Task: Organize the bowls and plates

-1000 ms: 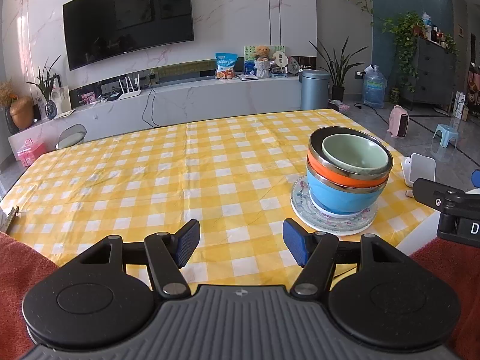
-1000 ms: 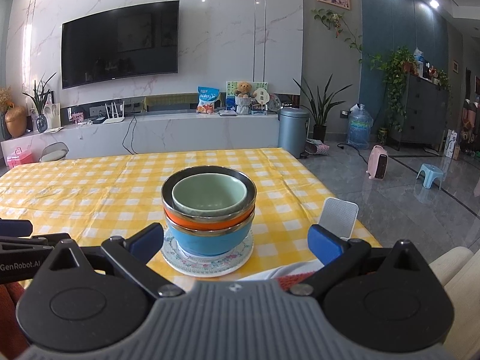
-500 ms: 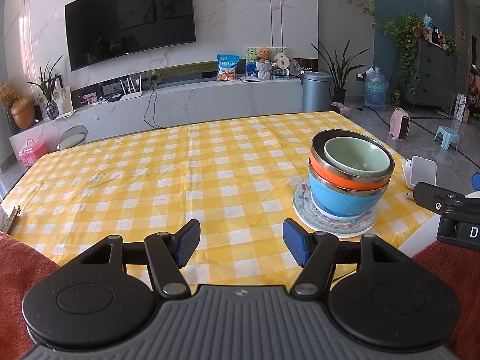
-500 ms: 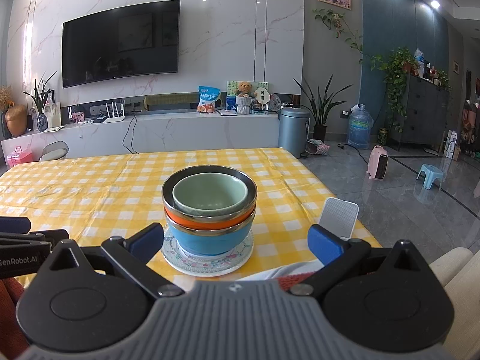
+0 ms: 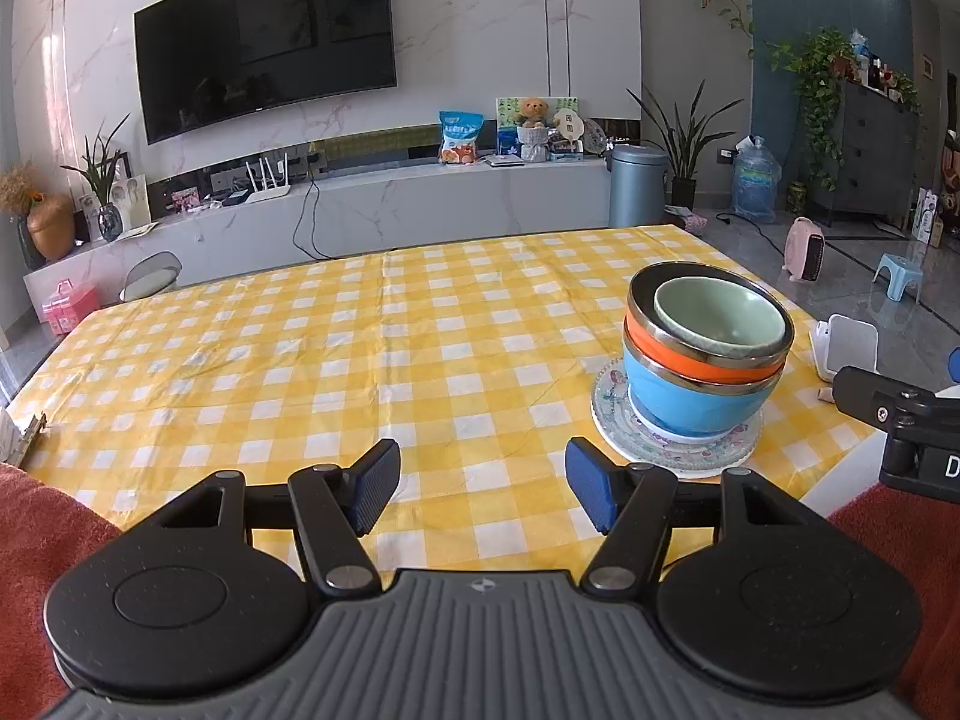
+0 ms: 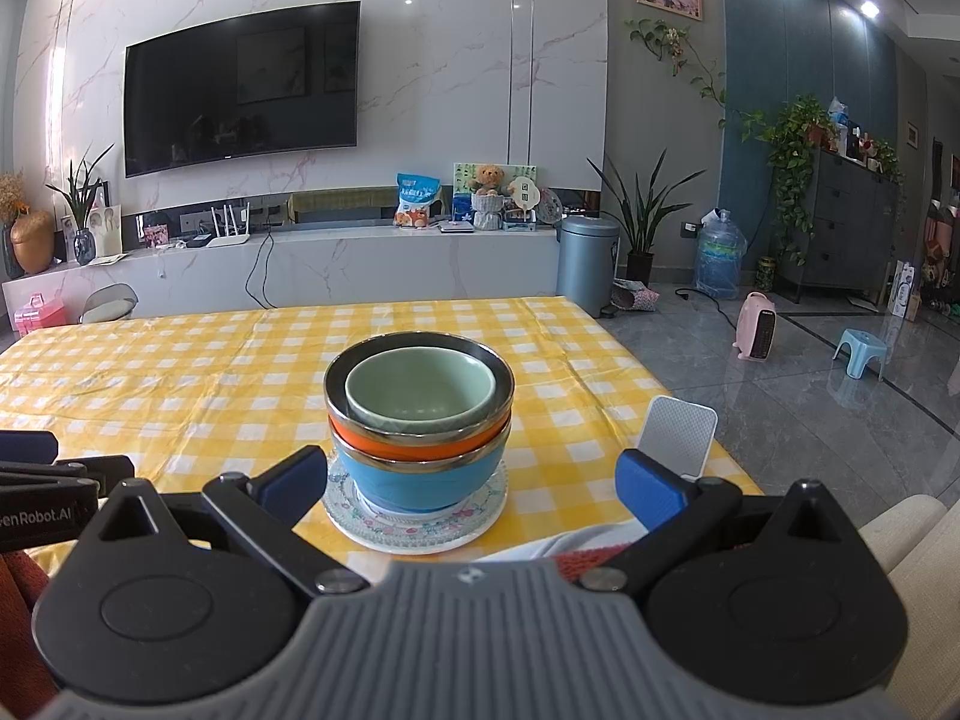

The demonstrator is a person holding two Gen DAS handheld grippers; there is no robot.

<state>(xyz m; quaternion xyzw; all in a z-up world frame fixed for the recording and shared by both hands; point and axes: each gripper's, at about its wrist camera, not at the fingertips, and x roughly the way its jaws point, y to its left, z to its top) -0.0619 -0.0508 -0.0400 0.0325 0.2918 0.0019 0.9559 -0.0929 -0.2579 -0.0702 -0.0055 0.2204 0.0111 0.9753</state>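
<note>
A stack stands on the yellow checked table [image 5: 360,360] near its front right corner: a patterned plate [image 5: 660,447] carries a blue bowl [image 5: 690,402], an orange bowl [image 5: 690,360] and a pale green bowl [image 5: 720,315] nested on top. The same stack shows in the right wrist view, plate [image 6: 414,531], blue bowl [image 6: 420,480], orange bowl [image 6: 414,447], green bowl [image 6: 420,384]. My left gripper [image 5: 483,486] is open and empty, left of the stack, over the front edge. My right gripper [image 6: 471,483] is open and empty, just in front of the stack.
A small white device [image 6: 678,435] stands on the table's right edge beside the stack. Red cloth [image 5: 36,510] lies at the front edge. A TV wall and a low marble shelf [image 5: 360,210] are behind the table; tiled floor lies to the right.
Both views have shifted only slightly. The left gripper has tipped a little, so the stack sits a bit lower in its view. Both grippers stay open.
</note>
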